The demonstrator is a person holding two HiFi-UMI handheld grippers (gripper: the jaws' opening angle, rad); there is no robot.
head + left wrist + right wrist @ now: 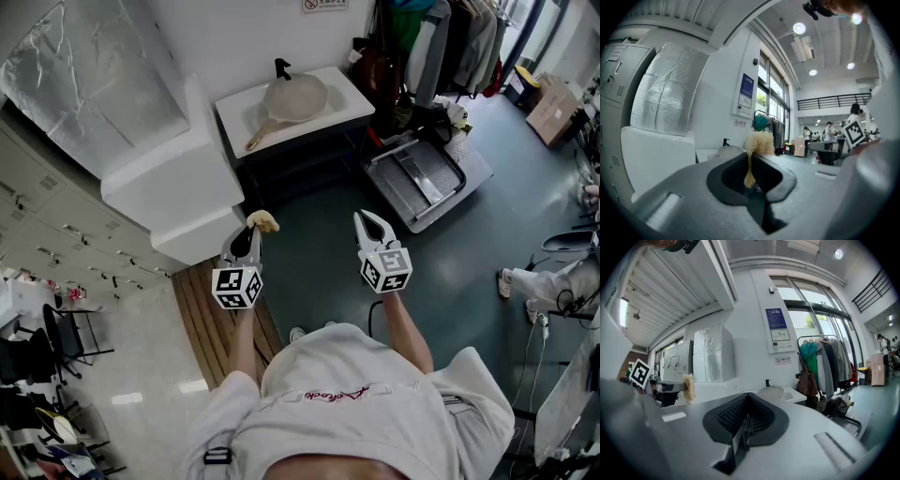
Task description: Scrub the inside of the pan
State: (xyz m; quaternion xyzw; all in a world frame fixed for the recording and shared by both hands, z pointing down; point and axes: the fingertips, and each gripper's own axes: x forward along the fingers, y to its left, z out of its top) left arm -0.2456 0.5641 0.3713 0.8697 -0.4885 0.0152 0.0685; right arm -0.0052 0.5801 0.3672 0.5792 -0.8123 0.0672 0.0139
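— Pan first: where is it?

— The pan (294, 97) lies on the white worktop (349, 106) against the wall. It is pale and round, and its tan handle points toward the worktop's front left corner. A black tap (281, 67) stands at the worktop's back edge, just behind the pan.

— And the person?

— Standing well back from the worktop on the dark floor, with both arms held out toward it. Neither gripper is anywhere near the pan.

— What has the left gripper (251, 229) got?

— Its fingers are closed on a yellowish scrubber (264, 221). A thin strip of it is pinched between them, and the frizzy tuft sticks out past the tips on the side facing the worktop.

— The right gripper (367, 221)?

— Its fingers are pressed together with nothing between them. It is held about as far from the worktop as the left one, the two side by side but apart.

— Anything else around the worktop?

— A metal cart (418, 178) sits on the floor to the worktop's right. A rack of hanging clothes (457, 37) is farther right, along the wall. Big white blocks (173, 178) are stacked just beside the worktop's left end.
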